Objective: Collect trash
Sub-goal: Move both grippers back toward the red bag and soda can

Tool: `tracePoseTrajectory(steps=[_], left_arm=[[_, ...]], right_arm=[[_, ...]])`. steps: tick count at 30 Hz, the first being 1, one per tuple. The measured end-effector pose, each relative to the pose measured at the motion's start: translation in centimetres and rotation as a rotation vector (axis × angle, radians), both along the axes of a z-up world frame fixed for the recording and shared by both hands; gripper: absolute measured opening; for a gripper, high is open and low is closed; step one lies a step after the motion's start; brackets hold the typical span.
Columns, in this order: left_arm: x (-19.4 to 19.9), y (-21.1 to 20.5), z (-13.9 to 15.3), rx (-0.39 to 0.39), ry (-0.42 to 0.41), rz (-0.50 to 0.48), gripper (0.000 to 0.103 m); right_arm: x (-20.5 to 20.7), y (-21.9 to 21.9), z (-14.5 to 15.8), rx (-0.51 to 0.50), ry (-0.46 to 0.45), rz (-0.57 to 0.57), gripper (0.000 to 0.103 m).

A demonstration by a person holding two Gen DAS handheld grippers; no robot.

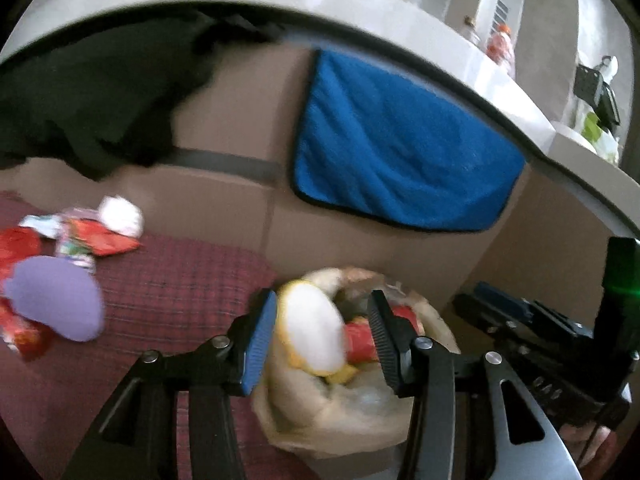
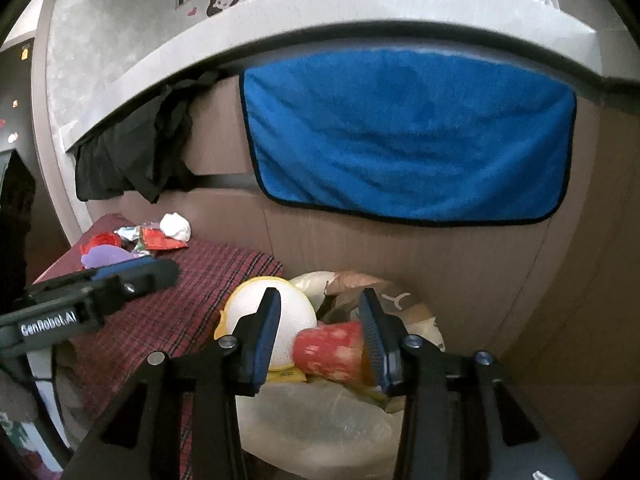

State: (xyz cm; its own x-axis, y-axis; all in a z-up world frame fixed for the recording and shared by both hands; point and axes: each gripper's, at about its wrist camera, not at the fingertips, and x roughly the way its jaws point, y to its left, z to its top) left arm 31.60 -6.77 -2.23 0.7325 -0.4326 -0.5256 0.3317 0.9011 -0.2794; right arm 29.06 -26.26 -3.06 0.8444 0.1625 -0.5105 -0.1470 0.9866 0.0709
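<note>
So the landmark here is the trash bag [image 2: 320, 420], a pale translucent bag with its mouth open, sitting just off the edge of the red plaid cloth [image 2: 192, 304]. Both grippers hover right over that mouth. The right gripper [image 2: 320, 336] has its jaws spread apart with nothing pinched; between them you look down at a red paper cup [image 2: 332, 350] lying on its side at the top of the bag, its rim end next to the right-hand pad, though I can't tell if it actually touches. Just beside the cup, toward the cloth, sits a white foam bowl with a yellow rim [image 2: 296, 316], tipped up against the bag's edge.

The left gripper [image 1: 320, 336] is also spread wide and gripping nothing; from its camera the same bowl [image 1: 312, 328] and a bit of the cup [image 1: 360, 344] show in the gap, both blurry. The right gripper's body [image 1: 540, 340] pokes in on the far side of the bag from the cloth.

More litter is well away from the bag, at the far end of the cloth — a crumpled white tissue [image 2: 176, 226], red snack wrappers [image 2: 160, 240] and a purple flat piece [image 2: 106, 258]; all loose in one cluster.

Behind the bag is a brown panel [image 2: 440, 260] with a blue towel [image 2: 408, 136] hanging over it; a black garment [image 2: 132, 152] hangs farther along, above the litter cluster.
</note>
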Motion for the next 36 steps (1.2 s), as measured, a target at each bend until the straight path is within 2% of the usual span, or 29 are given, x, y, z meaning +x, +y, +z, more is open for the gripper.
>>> tracePoseTrajectory(steps=[6,11,18,22,27,33,36], left_arm=[[-1.6,5.9,1.7,-0.001,-0.036,0.113,0.048],[-3.0,12.4,2.5,0.013,-0.056,0.219,0.048],[-4.1,22.9,2.1,-0.024,-0.049,0.402,0.048],[-4.1,27.1,0.7,-0.052,-0.021,0.46,0.048],[-3.5,29.8,-2.3,-0.071,0.043,0.44,0.048],[-3.5,32.0,-4.0,-0.094,0.077,0.398,0.048],[-3.7,32.7,-4.1,-0.098,0.078,0.374,0.048]], right_arm=[[-1.3,1.0,1.7,-0.002,-0.042,-0.002,0.039],[-1.7,3.5,2.8,-0.004,-0.059,0.035,0.038],[-0.9,9.9,2.4,-0.009,-0.052,0.147,0.038],[0.2,14.5,1.2,-0.014,-0.009,0.252,0.038],[1.8,20.4,-0.8,-0.03,0.041,0.389,0.038],[5.7,26.5,-2.2,-0.054,0.088,0.5,0.039],[8.7,28.4,-2.1,-0.002,0.109,0.555,0.039]])
